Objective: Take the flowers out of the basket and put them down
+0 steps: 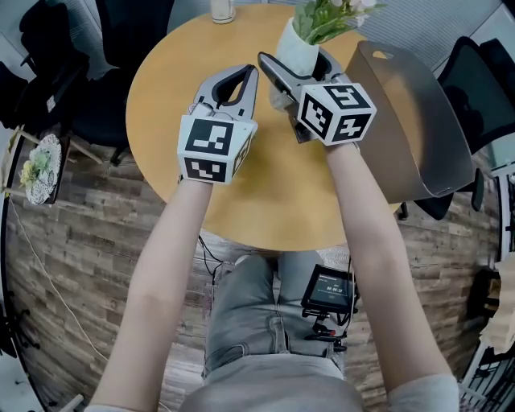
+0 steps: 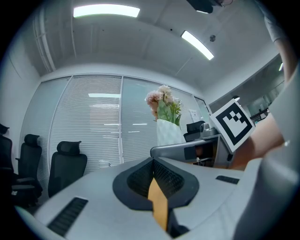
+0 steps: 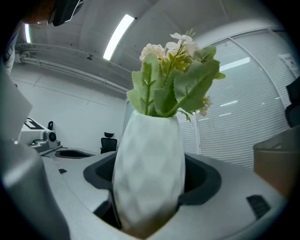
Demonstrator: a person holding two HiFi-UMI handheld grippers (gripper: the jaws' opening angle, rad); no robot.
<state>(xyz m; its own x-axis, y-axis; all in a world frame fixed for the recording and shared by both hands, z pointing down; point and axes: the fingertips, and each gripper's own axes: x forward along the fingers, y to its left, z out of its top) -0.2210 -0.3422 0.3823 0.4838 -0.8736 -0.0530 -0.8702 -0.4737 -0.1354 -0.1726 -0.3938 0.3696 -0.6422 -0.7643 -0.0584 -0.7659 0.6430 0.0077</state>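
Note:
A white faceted vase (image 1: 296, 50) (image 3: 147, 173) with pale flowers and green leaves (image 1: 330, 16) (image 3: 173, 79) stands upright between the jaws of my right gripper (image 1: 294, 63) (image 3: 149, 206), which is shut on it over the round wooden table (image 1: 185, 72). Whether the vase's base touches the table I cannot tell. The grey-brown basket (image 1: 418, 137) (image 3: 276, 159) lies just right of that gripper. Beside the vase on the left, my left gripper (image 1: 251, 74) (image 2: 153, 165) is shut with nothing in it. The left gripper view shows the vase (image 2: 168, 133) off to the right.
A glass (image 1: 223, 10) stands at the table's far edge. Black office chairs (image 1: 88, 72) (image 1: 475, 88) sit left and right of the table. A small screen device (image 1: 330, 294) hangs at the person's lap. A flat decorated item (image 1: 40, 165) lies on the floor, left.

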